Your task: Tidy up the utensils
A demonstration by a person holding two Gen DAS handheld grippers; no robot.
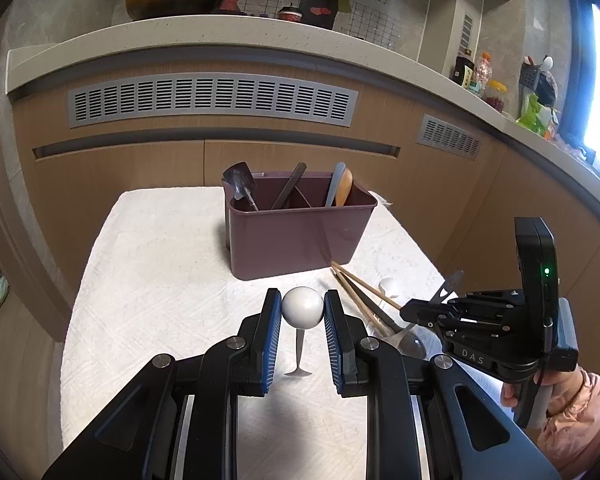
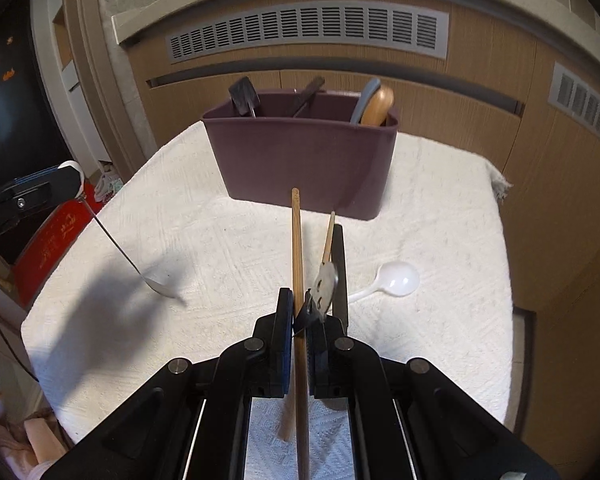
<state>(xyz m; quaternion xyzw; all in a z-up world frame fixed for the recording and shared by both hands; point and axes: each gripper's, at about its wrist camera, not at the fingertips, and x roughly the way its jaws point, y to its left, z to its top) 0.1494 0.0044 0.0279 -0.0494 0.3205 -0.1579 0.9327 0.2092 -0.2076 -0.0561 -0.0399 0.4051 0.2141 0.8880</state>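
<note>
Both tools are loaded for delivery: the left gripper (image 1: 302,312) pinches a white-headed spoon (image 1: 302,306) and the right gripper (image 2: 300,322), pressed nearly together, clamps a metal utensil (image 2: 324,286) in front of the caddy (image 2: 304,164), so next each likely needs lifting over its rim.

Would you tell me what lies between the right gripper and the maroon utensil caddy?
In the right wrist view, only wooden chopsticks and bare white cloth lie between the right gripper and the caddy.
</note>
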